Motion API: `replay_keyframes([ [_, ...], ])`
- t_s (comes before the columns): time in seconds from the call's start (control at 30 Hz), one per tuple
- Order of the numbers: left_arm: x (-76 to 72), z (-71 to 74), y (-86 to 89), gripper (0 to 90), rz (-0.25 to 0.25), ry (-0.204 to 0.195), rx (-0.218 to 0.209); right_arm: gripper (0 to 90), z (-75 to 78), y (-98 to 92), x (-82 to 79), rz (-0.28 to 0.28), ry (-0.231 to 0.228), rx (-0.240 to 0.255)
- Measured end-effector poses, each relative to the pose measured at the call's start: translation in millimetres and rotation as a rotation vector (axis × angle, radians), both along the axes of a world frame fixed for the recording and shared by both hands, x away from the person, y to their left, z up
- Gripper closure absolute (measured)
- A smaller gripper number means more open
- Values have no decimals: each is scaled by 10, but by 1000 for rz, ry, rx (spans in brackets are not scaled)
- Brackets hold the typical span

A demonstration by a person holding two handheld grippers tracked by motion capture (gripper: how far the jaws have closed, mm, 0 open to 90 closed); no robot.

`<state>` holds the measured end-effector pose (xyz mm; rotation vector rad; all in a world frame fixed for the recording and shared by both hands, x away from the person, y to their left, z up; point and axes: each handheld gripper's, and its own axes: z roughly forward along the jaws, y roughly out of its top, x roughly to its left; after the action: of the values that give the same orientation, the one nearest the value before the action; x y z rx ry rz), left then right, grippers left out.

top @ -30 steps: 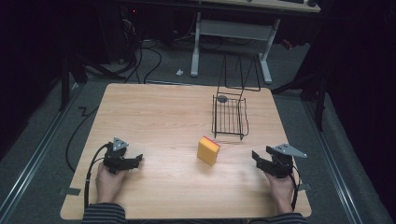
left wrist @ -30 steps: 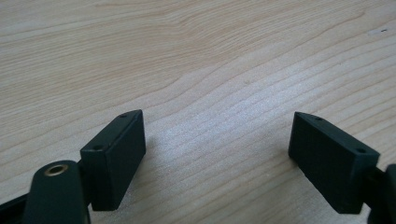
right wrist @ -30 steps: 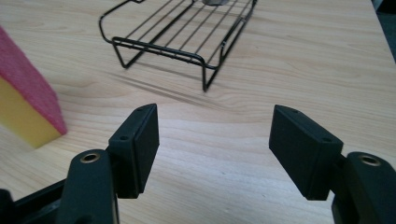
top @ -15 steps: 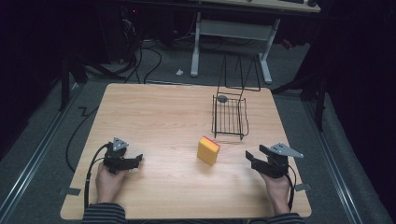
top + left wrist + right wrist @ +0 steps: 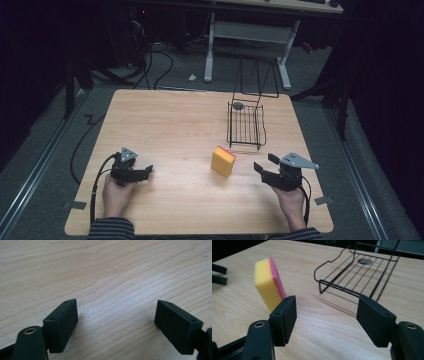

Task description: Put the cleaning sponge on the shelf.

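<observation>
Sponge (image 5: pixel 223 161) stands on edge just left of my right gripper (image 5: pixel 265 166), fingers apart; left gripper (image 5: pixel 145 171) farther, fingers apart too.

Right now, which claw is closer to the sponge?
The right claw. It sits just right of the yellow-and-pink sponge, jaws open toward it. The left claw is farther off across bare table, also open.
</observation>
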<state>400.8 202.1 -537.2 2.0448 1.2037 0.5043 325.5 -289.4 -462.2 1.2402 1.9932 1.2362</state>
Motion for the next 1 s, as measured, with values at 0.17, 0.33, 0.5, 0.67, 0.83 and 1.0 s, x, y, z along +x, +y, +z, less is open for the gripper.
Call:
replay_keyframes([
  [0.17,0,0,-1,194,0,0,0,326,33,111,8,44,-6,-7],
  [0.33,0,0,-1,194,0,0,0,326,58,219,10,81,-7,-20],
  [0.5,0,0,-1,194,0,0,0,326,73,322,38,116,-6,-15],
  [0.67,0,0,-1,194,0,0,0,326,79,439,73,151,-2,-24],
  [0.83,0,0,0,194,0,0,0,327,84,526,103,173,-3,-23],
  [1.0,0,0,0,194,0,0,0,328,71,594,149,185,-3,-24],
])
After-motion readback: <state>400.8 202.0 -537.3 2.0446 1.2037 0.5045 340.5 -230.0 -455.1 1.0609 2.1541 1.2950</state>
